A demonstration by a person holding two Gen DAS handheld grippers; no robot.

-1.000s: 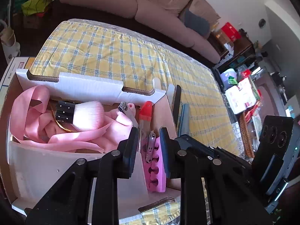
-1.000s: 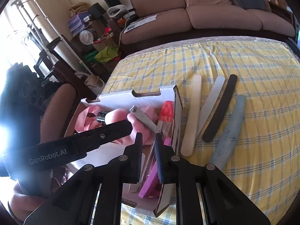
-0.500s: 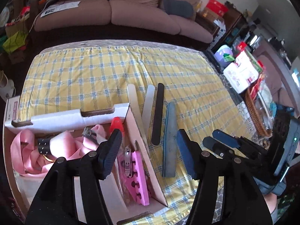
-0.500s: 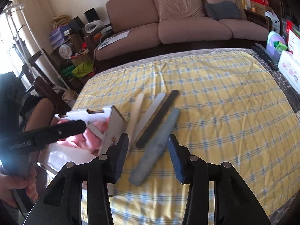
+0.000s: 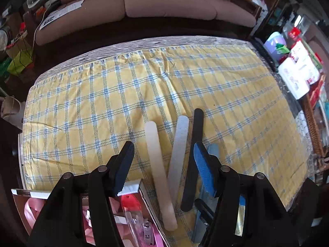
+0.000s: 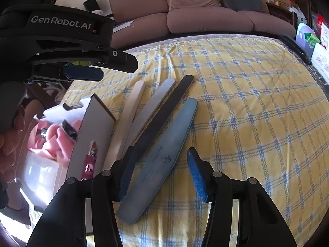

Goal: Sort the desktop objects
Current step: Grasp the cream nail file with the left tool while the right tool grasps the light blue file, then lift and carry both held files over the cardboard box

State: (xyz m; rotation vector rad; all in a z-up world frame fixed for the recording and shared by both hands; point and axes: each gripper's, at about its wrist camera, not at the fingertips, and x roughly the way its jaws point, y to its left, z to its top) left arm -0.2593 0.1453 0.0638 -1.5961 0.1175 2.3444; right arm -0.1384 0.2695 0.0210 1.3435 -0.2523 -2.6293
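Several nail files lie side by side on the yellow checked cloth: a cream one, a light grey one, a black one and a wide blue-grey one. My left gripper is open above the cream and grey files. My right gripper is open, its jaws on either side of the blue-grey file's near half. A white cardboard box at the left holds a pink ribbon, a red-capped tool and nail clippers.
The table carries the cloth up to its far edge. A pink sofa stands behind it. Cluttered shelves and packages line the right side. The left gripper's body hangs at the upper left of the right wrist view.
Both grippers opened from nearly shut and swung away from the box toward the nail files. The right gripper has come down around the blue-grey file.
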